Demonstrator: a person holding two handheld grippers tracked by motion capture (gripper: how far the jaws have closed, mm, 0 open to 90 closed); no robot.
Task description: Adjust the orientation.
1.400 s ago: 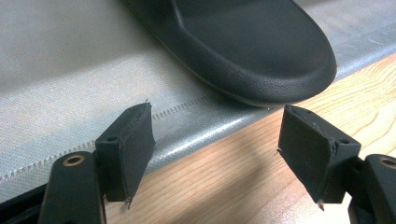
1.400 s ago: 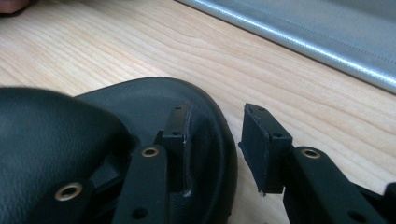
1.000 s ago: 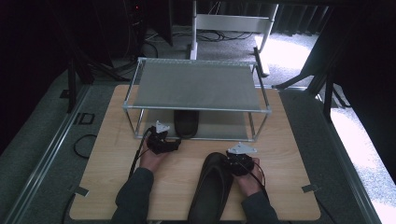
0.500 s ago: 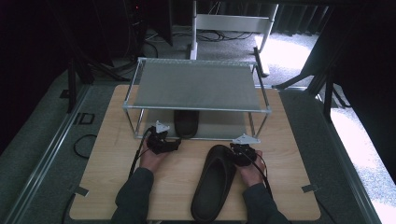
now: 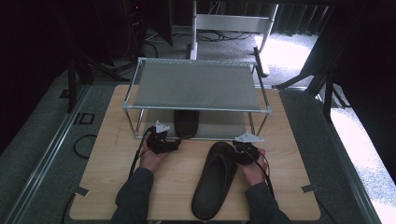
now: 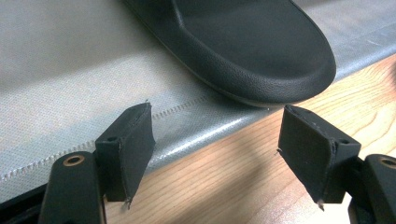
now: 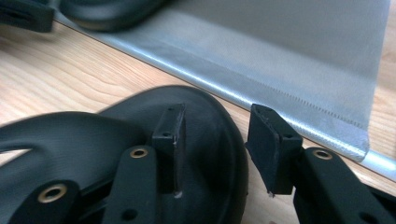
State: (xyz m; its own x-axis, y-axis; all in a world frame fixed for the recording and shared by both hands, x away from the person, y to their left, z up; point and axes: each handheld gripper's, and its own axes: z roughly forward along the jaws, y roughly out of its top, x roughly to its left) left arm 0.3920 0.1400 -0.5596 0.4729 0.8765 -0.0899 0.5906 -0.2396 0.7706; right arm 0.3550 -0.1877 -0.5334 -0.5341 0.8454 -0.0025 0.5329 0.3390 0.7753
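Right gripper at the slipper's edge
Its jaws had just been opening, straddling the rim unclenched; left gripper stood released.

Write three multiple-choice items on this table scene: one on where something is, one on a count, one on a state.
1. Where is the far slipper?
A. on the rack's bottom shelf
B. on the rack's top shelf
C. on the floor

2. How many slippers are there?
A. one
B. two
C. four

3. How does the left gripper stand?
A. open, nothing between its jaws
B. shut on a slipper
C. shut on a rack post

Answers:
1 A, the high view shows it under the top shelf, on the grey lower sheet.
2 B, one sits in the rack and the near slipper lies on the table by the right gripper, whose jaws have just been opening at that slipper's edge.
3 A, its own view shows the jaws apart with only shelf and table between them.
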